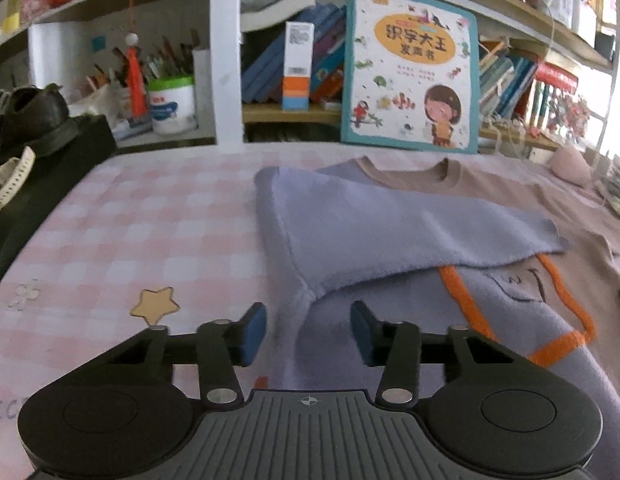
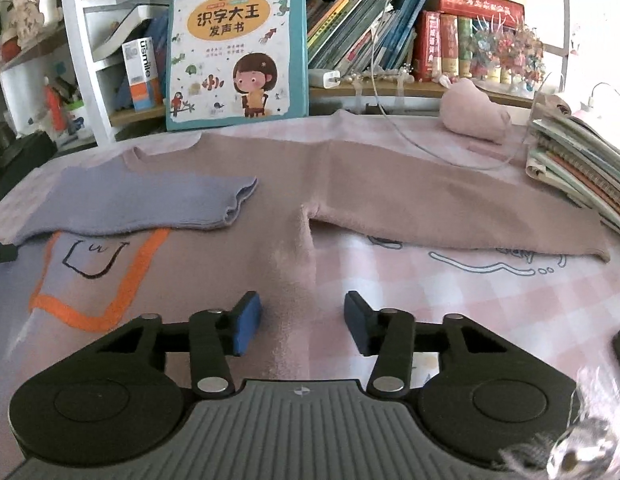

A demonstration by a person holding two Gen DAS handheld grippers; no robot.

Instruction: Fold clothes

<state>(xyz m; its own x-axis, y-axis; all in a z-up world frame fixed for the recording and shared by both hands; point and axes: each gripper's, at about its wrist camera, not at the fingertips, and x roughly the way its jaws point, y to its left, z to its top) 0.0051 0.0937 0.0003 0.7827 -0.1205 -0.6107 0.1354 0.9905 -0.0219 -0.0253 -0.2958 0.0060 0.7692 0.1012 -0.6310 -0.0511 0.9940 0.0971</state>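
A two-tone sweater (image 1: 389, 320) (image 2: 238, 184) lies flat on the pink checked tablecloth, lavender on one half and tan on the other, with an orange outline on the chest. Its lavender sleeve (image 1: 381, 232) (image 2: 158, 204) is folded across the body. The tan sleeve (image 2: 449, 208) stretches out flat to the right. My left gripper (image 1: 308, 334) stands open just above the sweater's left edge, below the armpit, with nothing between its fingers. My right gripper (image 2: 304, 326) is open over the tan side seam, also holding nothing.
A picture book (image 1: 409, 68) (image 2: 238, 44) leans on the bookshelf behind the sweater. A stack of notebooks (image 2: 577, 164) and a pink cloth bundle (image 2: 473, 112) sit at the right; a white cable (image 2: 429, 148) trails over the tan shoulder. A black shoe (image 1: 34, 116) on a black box stands at far left.
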